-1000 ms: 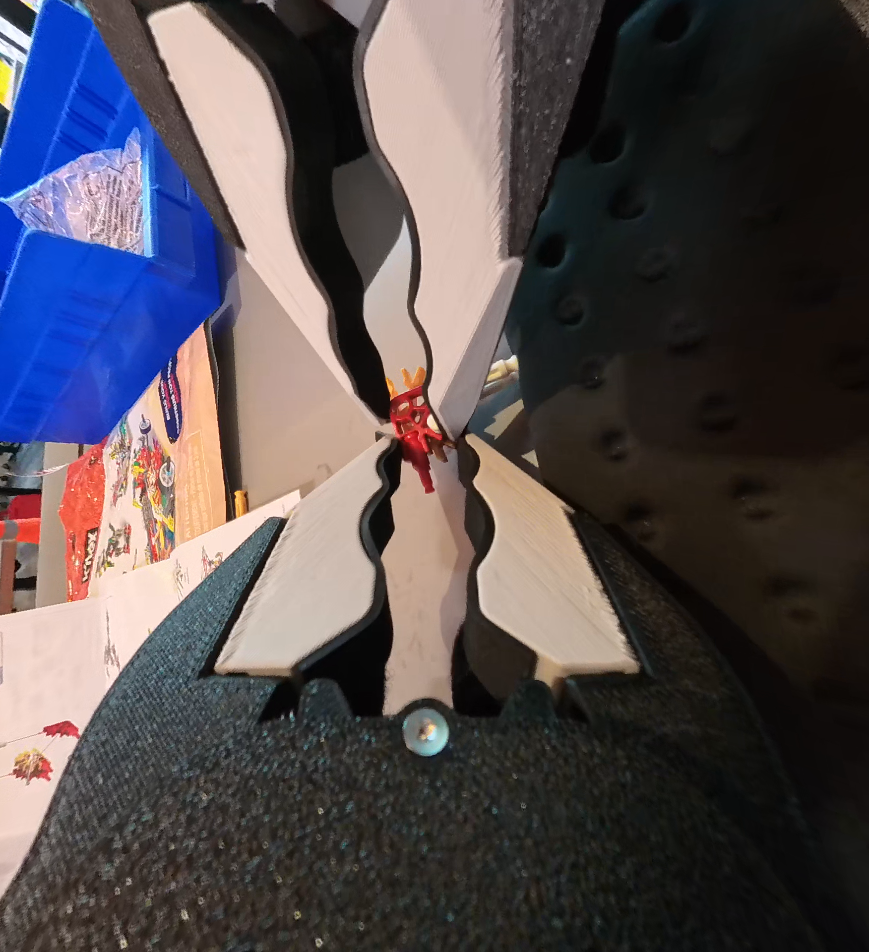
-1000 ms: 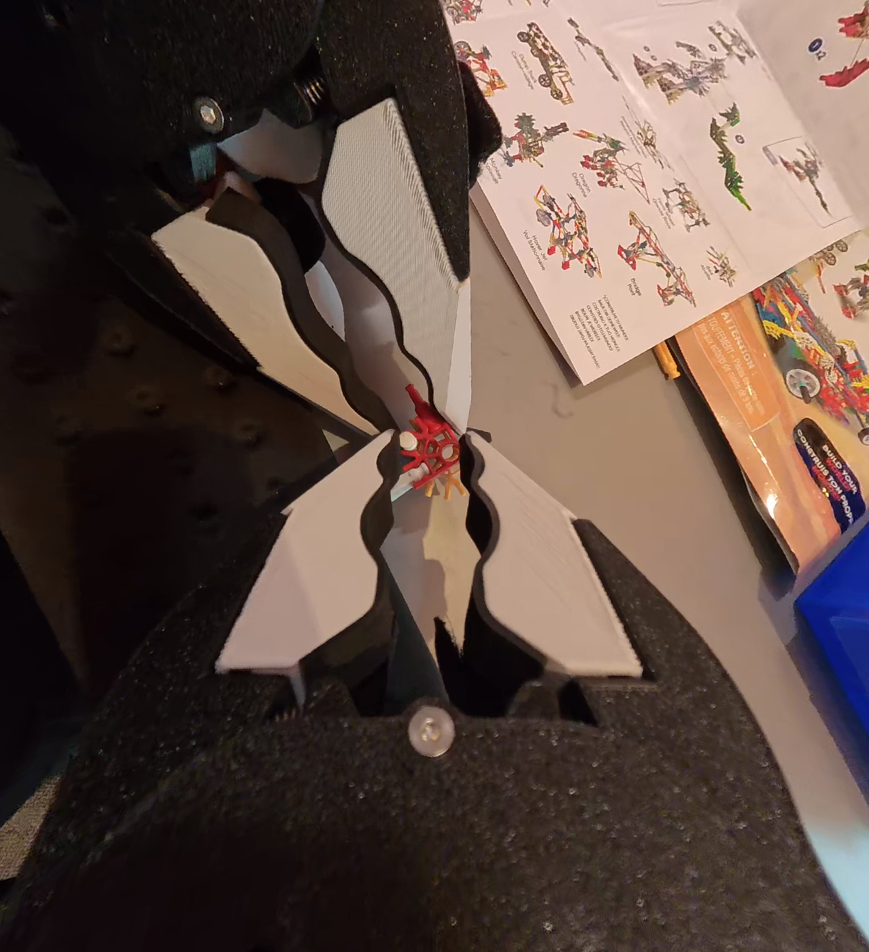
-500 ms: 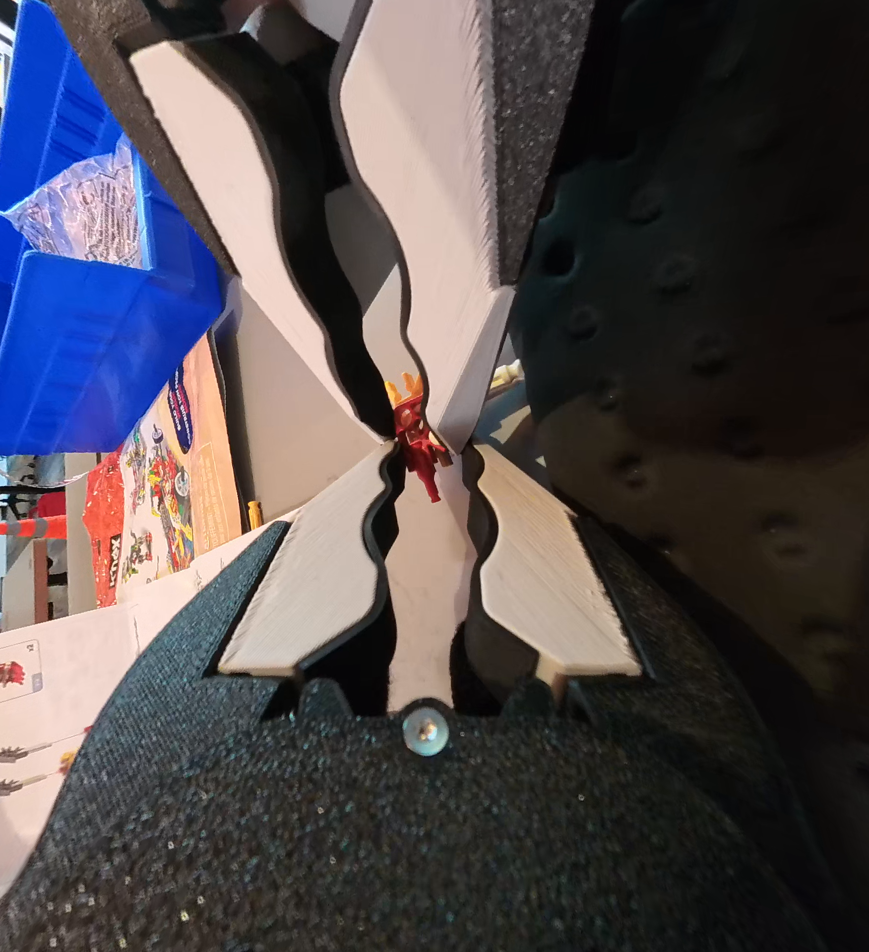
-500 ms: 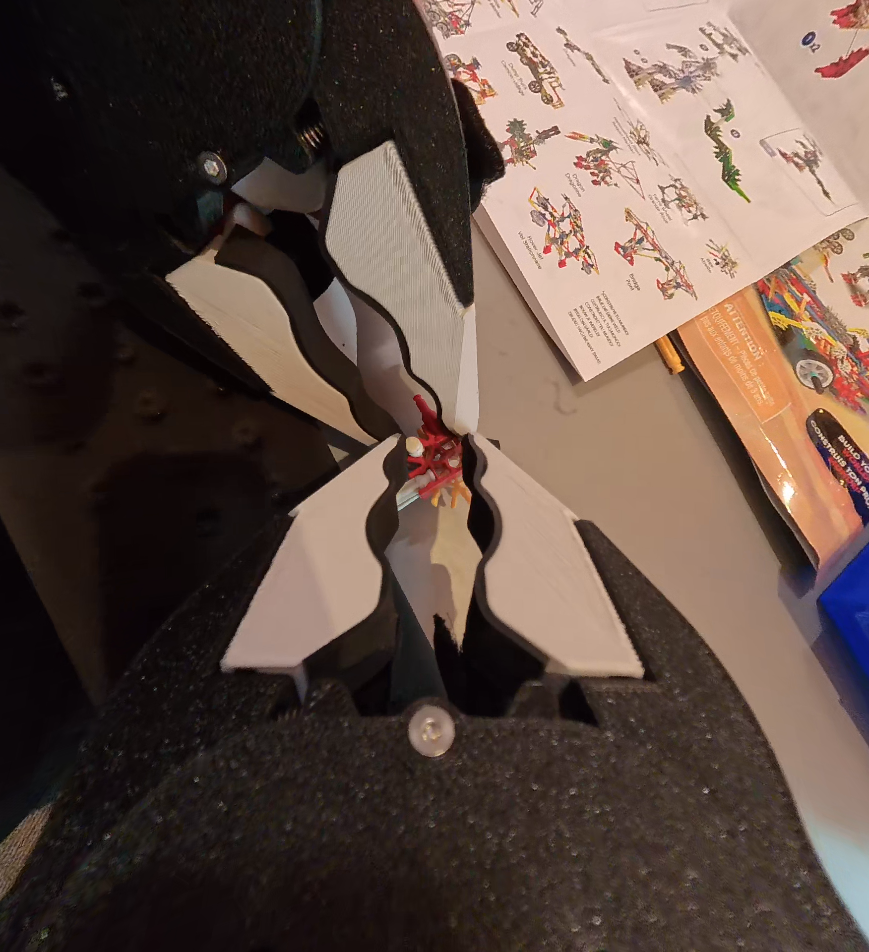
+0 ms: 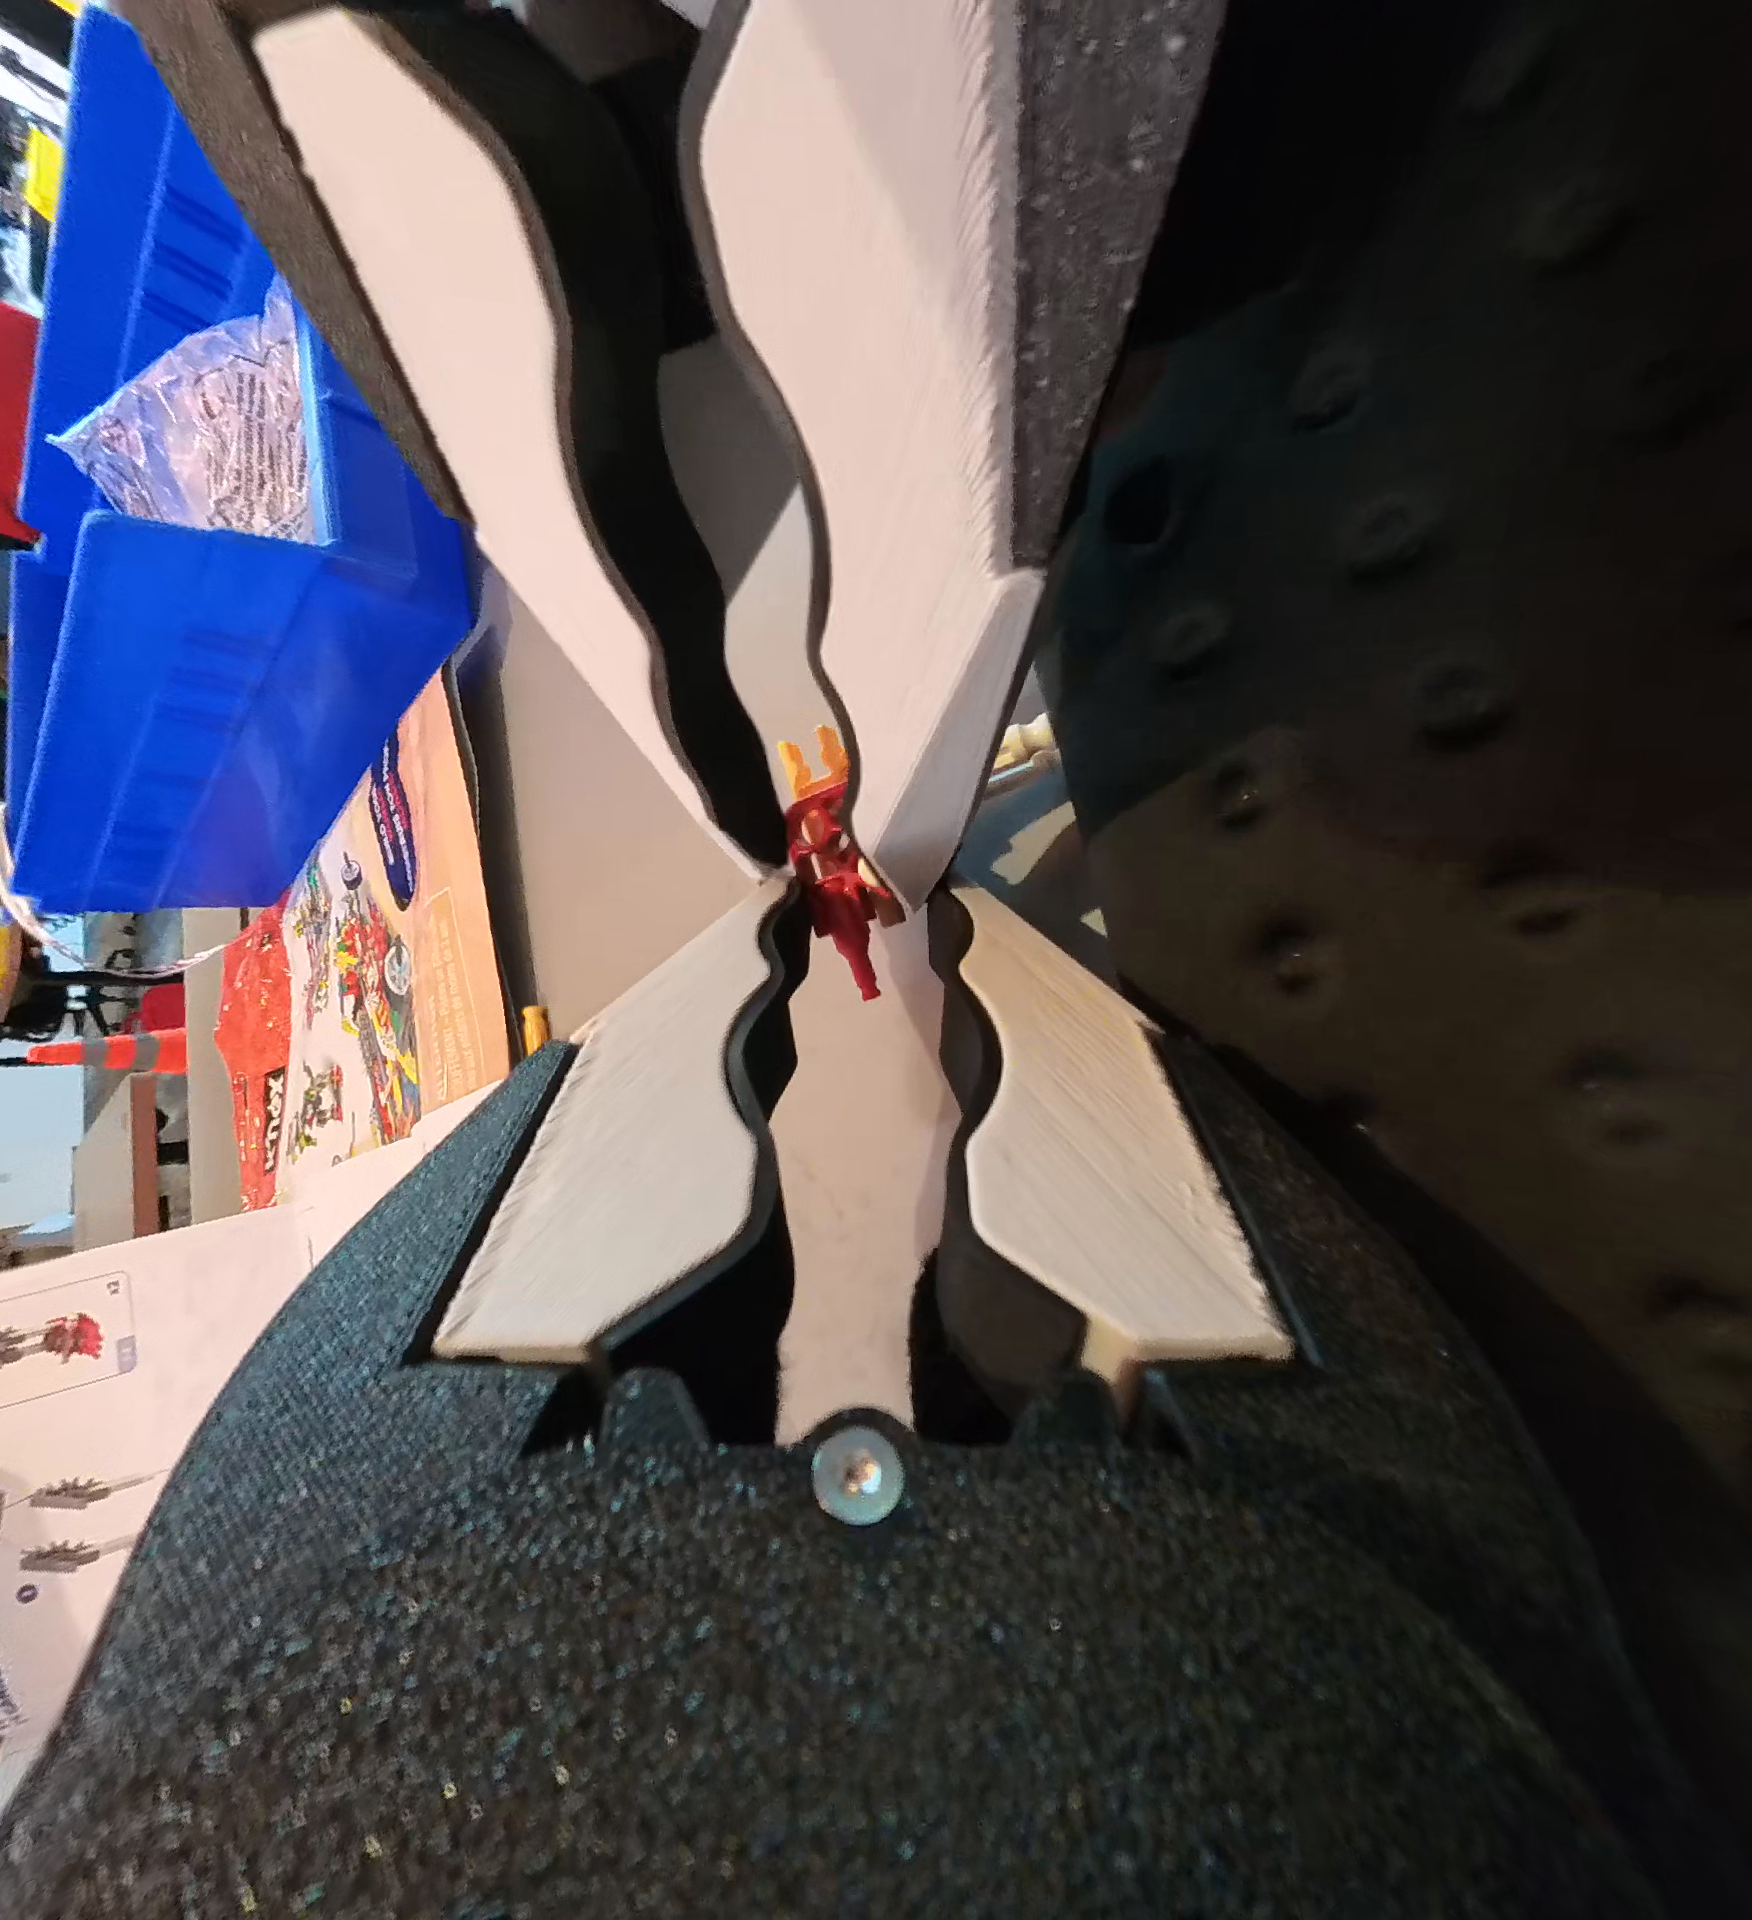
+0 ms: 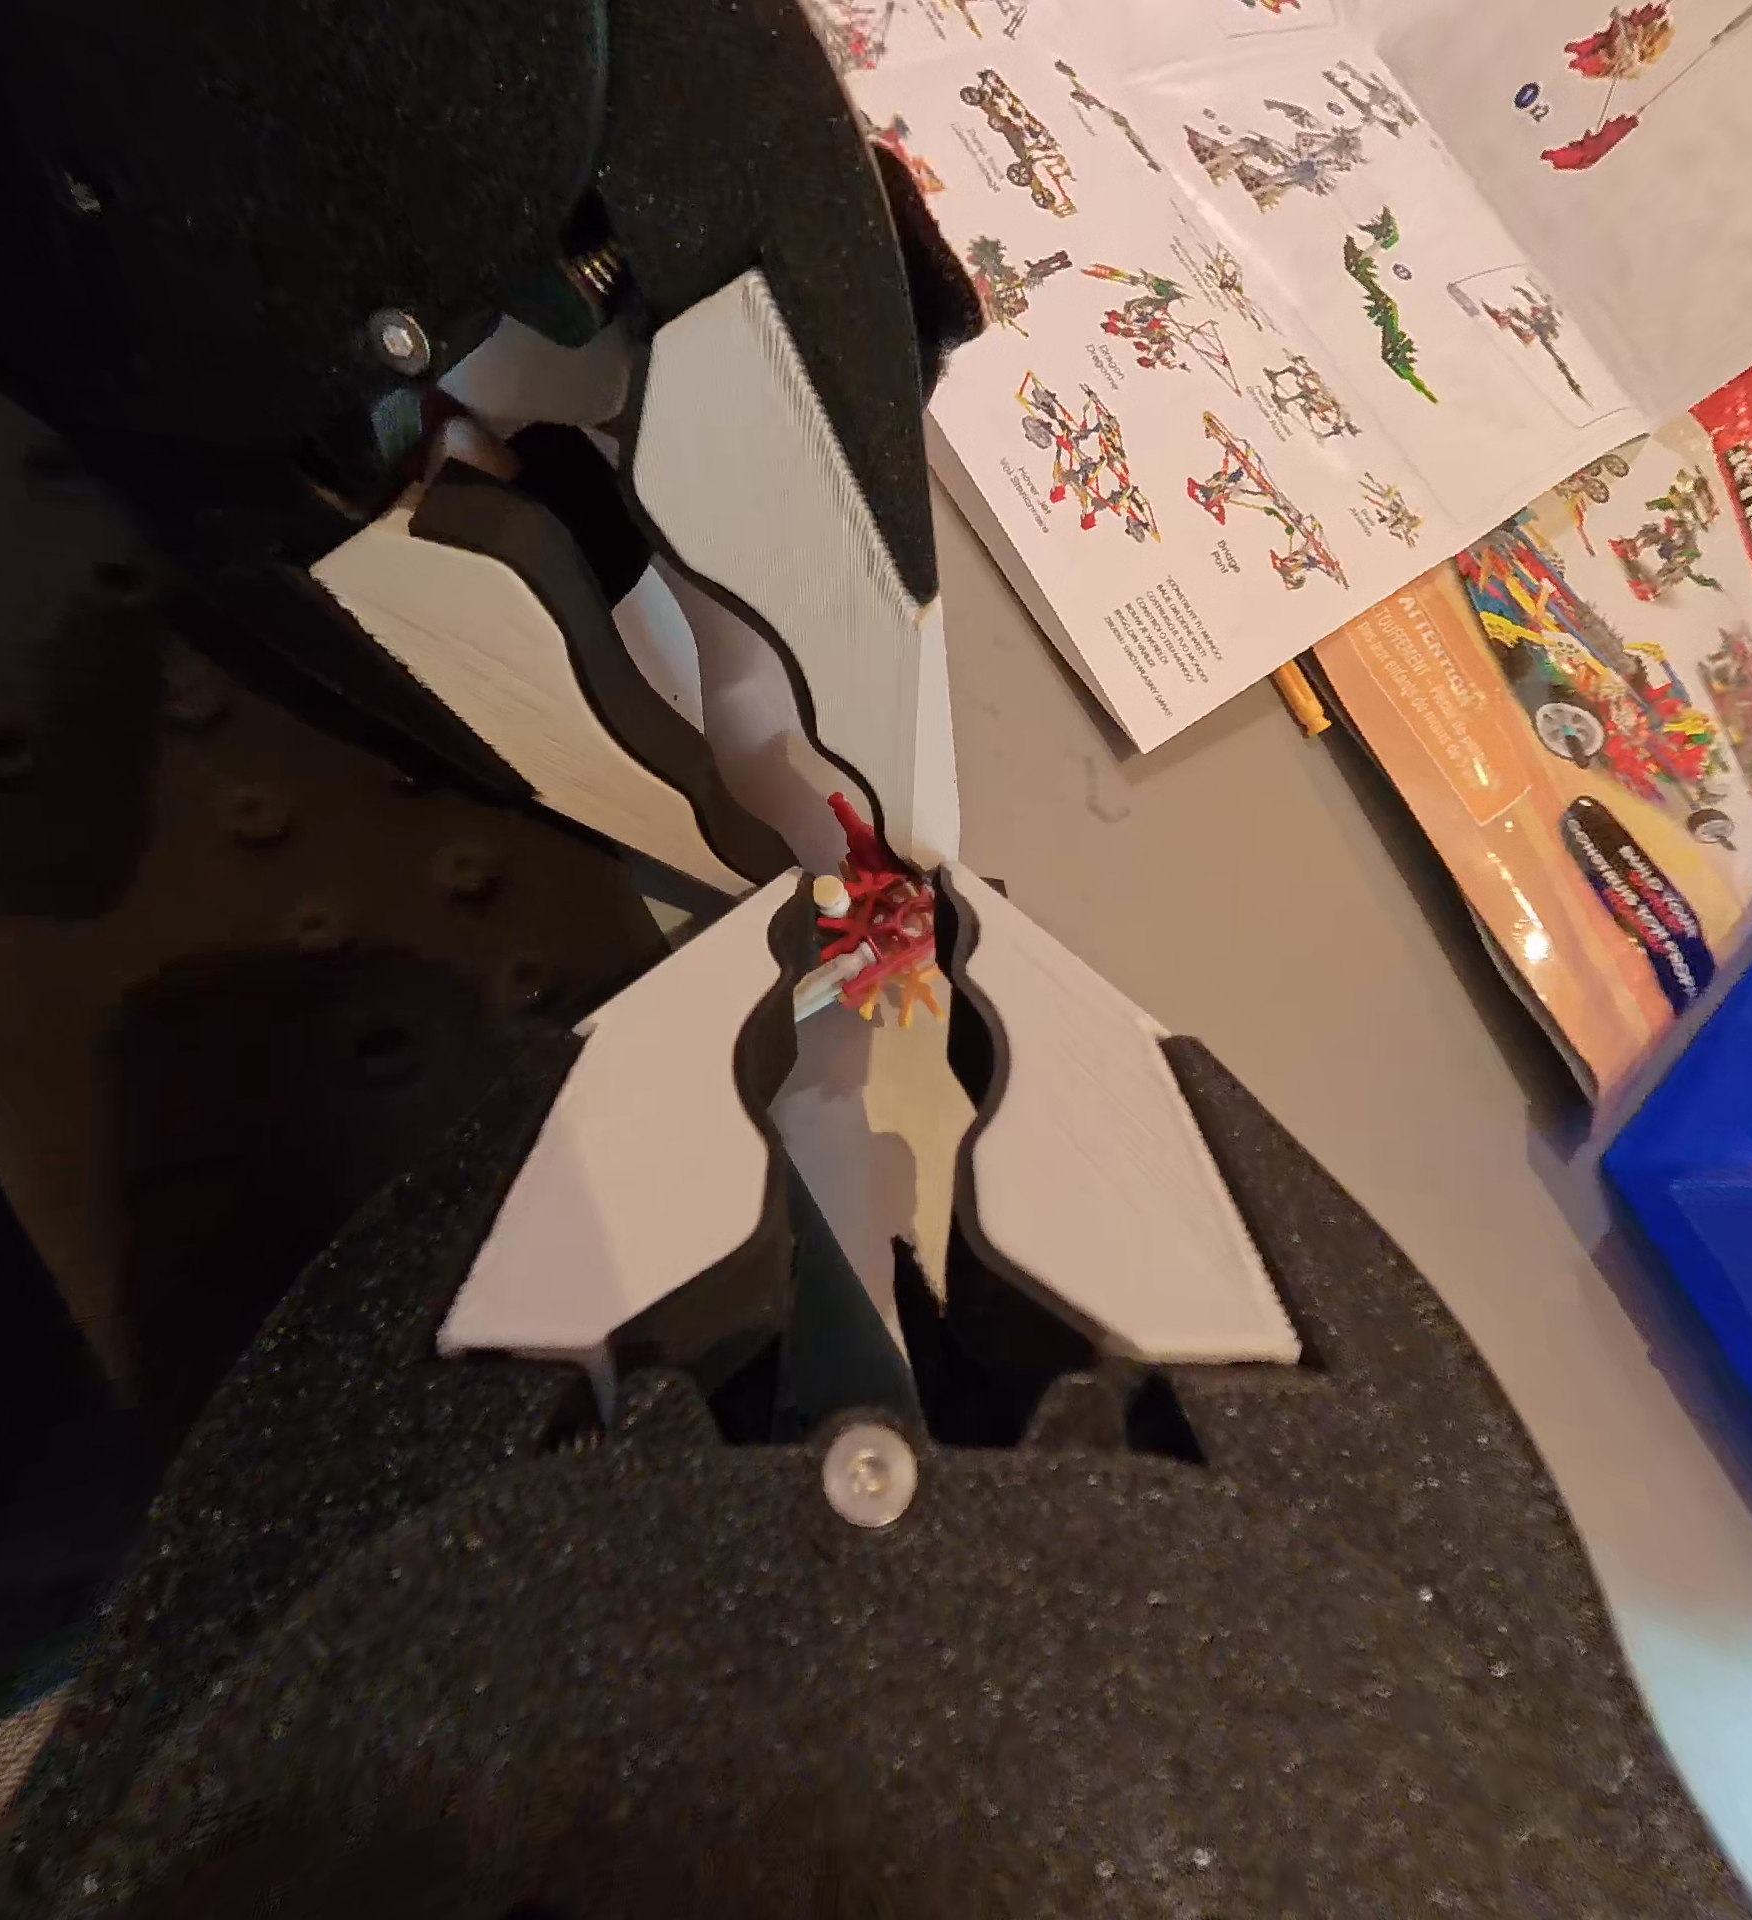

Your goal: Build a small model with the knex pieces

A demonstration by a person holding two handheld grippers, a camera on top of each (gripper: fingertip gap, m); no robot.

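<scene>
Blue plastic bin [image 5: 217, 665] is seen at the left of the left wrist view, standing on the grey bench [image 5: 591, 790]; a crumpled clear plastic bag [image 5: 197, 436] with printing on it lies inside. What the bag holds cannot be told. A corner of the same blue bin [image 6: 1745, 1174] is also caught at the right edge of the right wrist view.

Tip to tip, the two grippers are met over the bench. The left gripper [image 5: 856, 894] is closed onto a small red toy connector [image 5: 836, 883], pinched right at its fingertips; an orange connector [image 5: 812, 764] is joined on the far side, between the tips of the right gripper [image 5: 810, 831] opposite. In the right wrist view the right gripper [image 6: 867, 904] is likewise clamped on the small assembly [image 6: 877, 935] of red and orange pieces with a white rod end [image 6: 828, 891] showing. The assembly is held above the bench, between both pairs of fingertips.

On the bench beside the grippers an unfolded white instruction sheet [image 6: 1267, 312] with coloured model pictures is spread. A printed orange and red package [image 6: 1620, 707] lies partly under its edge, next to the bin. A small yellow rod [image 6: 1303, 701] is noted on the bench at the sheet's edge.
</scene>
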